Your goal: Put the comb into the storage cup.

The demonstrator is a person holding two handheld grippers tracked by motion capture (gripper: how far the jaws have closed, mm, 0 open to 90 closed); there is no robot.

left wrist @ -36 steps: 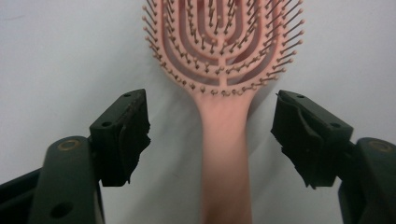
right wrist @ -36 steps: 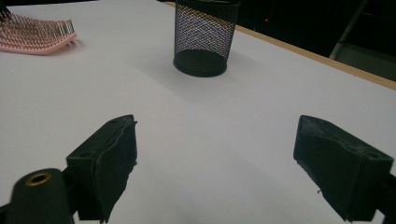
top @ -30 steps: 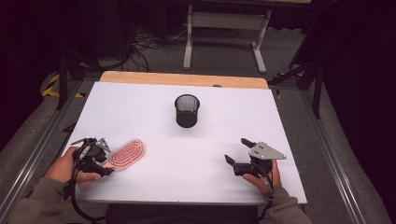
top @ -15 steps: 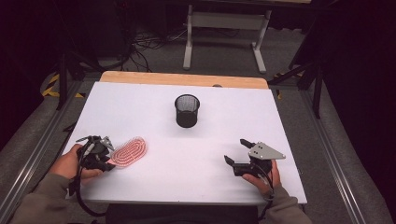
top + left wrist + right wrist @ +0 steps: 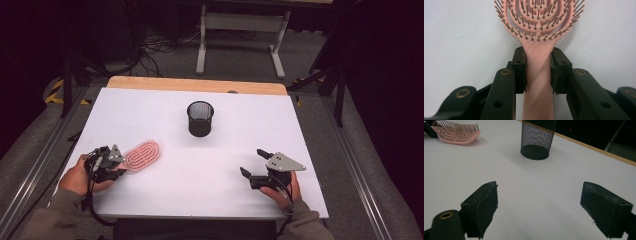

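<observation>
A pink hairbrush (image 5: pixel 142 155) with rows of bristles lies bristles-up on the white table (image 5: pixel 150 110) at the front left. My left gripper (image 5: pixel 117 167) has just been closing, and its pads now press on both sides of the brush's handle, as the left gripper view shows with the hairbrush (image 5: pixel 539 20) ahead of the gripper (image 5: pixel 538 57). My right gripper (image 5: pixel 251 161) rests at the front right with its jaws wide apart and nothing between them. In the right gripper view the gripper (image 5: pixel 539 192) faces bare table, with the hairbrush (image 5: pixel 456 132) far off at the upper left.
A black mesh cup (image 5: pixel 200 119) stands upright near the middle of the table, farther away than both grippers; the cup (image 5: pixel 537 138) is straight ahead in the right gripper view. A wooden strip (image 5: pixel 200 85) runs along the far edge.
The left gripper's jaws have closed onto the brush handle. The brush head has shifted slightly on the table. The right gripper has stayed put.
</observation>
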